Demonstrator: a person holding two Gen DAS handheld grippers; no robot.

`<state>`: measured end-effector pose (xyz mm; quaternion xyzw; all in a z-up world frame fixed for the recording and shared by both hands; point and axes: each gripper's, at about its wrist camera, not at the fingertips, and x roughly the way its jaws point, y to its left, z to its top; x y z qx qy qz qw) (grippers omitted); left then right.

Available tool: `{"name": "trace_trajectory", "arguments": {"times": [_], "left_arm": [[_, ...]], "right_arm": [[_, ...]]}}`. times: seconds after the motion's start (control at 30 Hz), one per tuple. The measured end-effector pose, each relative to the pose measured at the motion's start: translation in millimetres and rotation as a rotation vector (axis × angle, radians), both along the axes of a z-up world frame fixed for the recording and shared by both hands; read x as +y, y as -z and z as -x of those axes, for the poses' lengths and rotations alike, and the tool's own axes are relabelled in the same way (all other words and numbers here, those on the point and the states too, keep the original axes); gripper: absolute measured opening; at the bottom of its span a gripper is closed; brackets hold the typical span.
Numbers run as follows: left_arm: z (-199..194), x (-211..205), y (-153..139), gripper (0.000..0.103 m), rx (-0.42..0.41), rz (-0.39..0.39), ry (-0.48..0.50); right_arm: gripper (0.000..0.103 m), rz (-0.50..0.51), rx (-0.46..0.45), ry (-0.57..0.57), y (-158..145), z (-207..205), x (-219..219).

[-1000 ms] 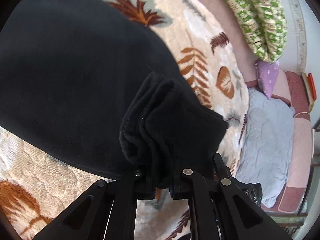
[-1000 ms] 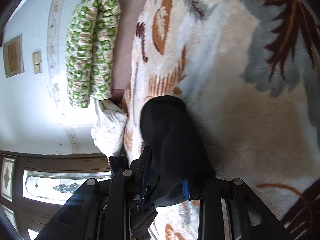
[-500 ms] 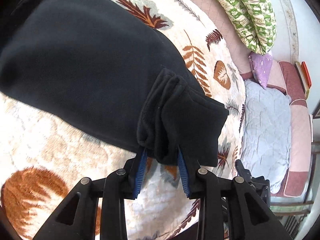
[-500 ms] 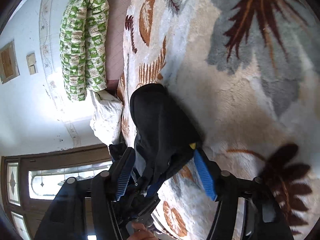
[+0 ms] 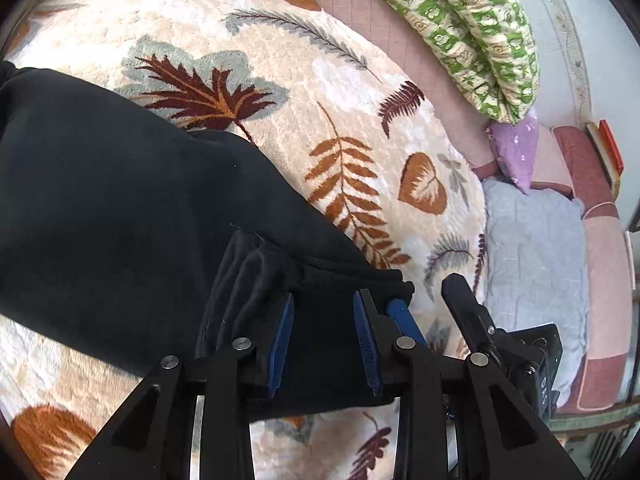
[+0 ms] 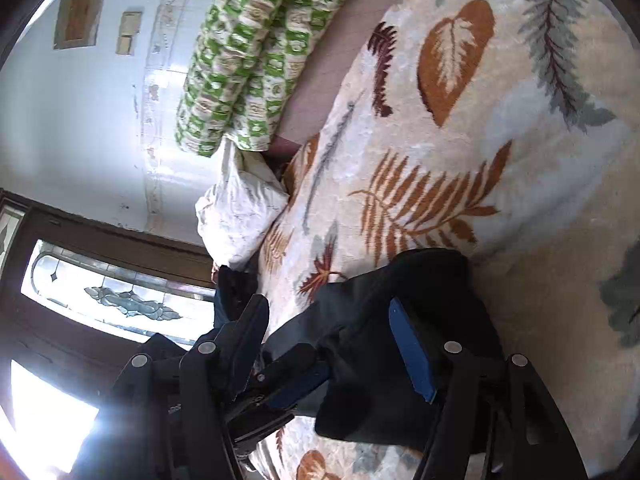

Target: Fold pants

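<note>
Releasing a fold: the black pants (image 5: 120, 208) lie doubled on the leaf-patterned blanket (image 5: 360, 92), with the left gripper (image 5: 324, 332) and right gripper (image 6: 328, 344) both spread over the cloth edge; next, each must likely withdraw without dragging it.

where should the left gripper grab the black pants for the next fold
Grip the bunched cuff end of the black pants, coming in low along the blanket from the near side. That thick stacked edge sits between the open left gripper pads already.
</note>
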<state>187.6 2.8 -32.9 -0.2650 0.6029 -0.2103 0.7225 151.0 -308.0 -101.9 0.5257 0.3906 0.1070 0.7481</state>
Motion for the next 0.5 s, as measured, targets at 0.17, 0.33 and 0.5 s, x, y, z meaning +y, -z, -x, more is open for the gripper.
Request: {"name": "trace_trajectory", "arguments": {"times": [0.17, 0.33, 0.5], "left_arm": [[-16.8, -25.9, 41.3, 0.018, 0.006, -0.031, 0.016], [-18.1, -14.8, 38.7, 0.018, 0.04, 0.054, 0.012], [12.3, -2.4, 25.6, 0.027, -0.042, 0.054, 0.038]], "right_arm": [[0.01, 0.025, 0.065, 0.016, 46.4, -1.8, -16.0], [0.022, -0.053, 0.047, -0.002, 38.8, 7.1, -26.3], [0.059, 0.0, -0.046, -0.055, 4.8, 39.2, -17.8]]}}
